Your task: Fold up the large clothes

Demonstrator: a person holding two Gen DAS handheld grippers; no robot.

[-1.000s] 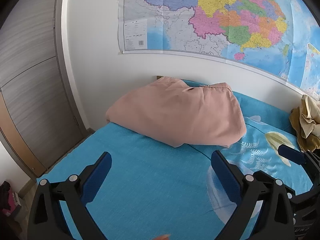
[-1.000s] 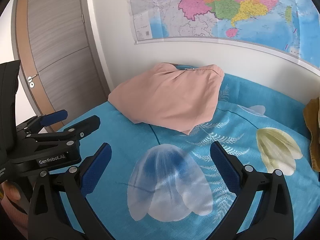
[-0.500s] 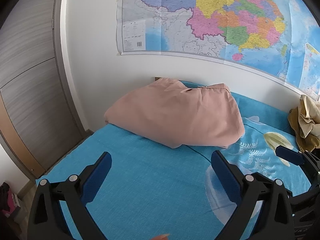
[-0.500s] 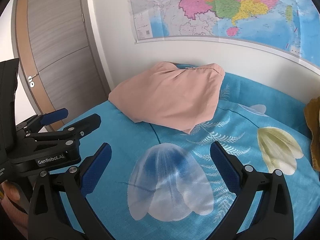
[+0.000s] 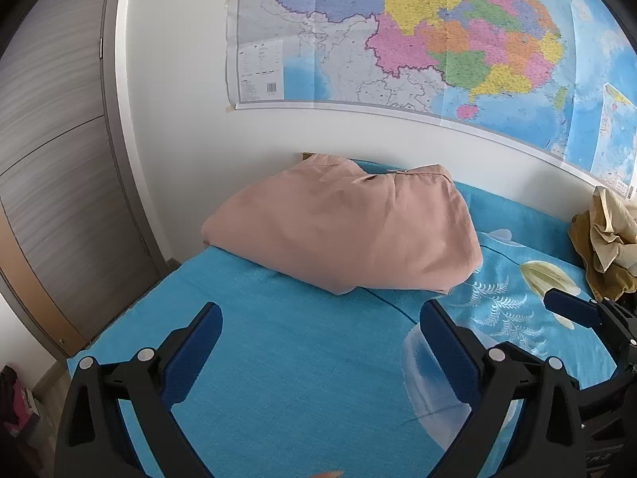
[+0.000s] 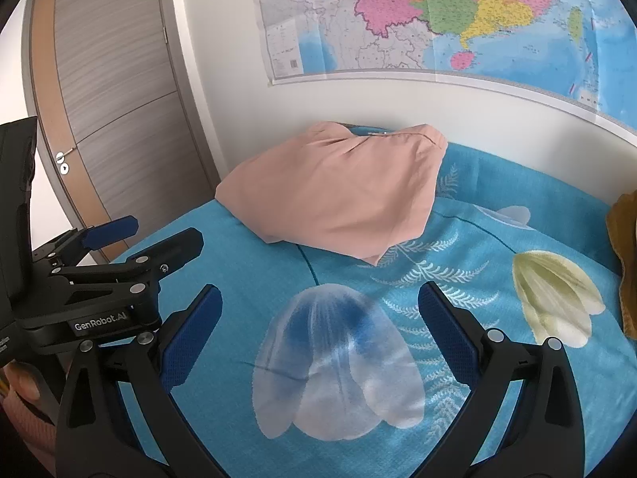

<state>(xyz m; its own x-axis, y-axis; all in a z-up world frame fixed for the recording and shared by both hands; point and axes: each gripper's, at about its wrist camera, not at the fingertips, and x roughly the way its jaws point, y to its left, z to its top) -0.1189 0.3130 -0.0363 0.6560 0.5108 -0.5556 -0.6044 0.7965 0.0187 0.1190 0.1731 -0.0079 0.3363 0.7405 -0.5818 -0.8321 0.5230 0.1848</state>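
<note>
At twelve o'clock from the left gripper (image 5: 320,330) — jaws wide apart, empty — lies the pink garment (image 5: 346,231) on the blue bedsheet (image 5: 302,366). Right view: right gripper (image 6: 319,312) likewise spread and empty, garment at twelve, mustard cloth (image 6: 625,247) at three. Pinching sheet along with fabric could drag the bedding.

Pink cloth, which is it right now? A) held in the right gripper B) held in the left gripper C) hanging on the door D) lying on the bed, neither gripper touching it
D: the pink cloth lies bundled at the far end of the bed by the wall, while the left gripper and the right gripper are both open and empty, short of it.
</note>
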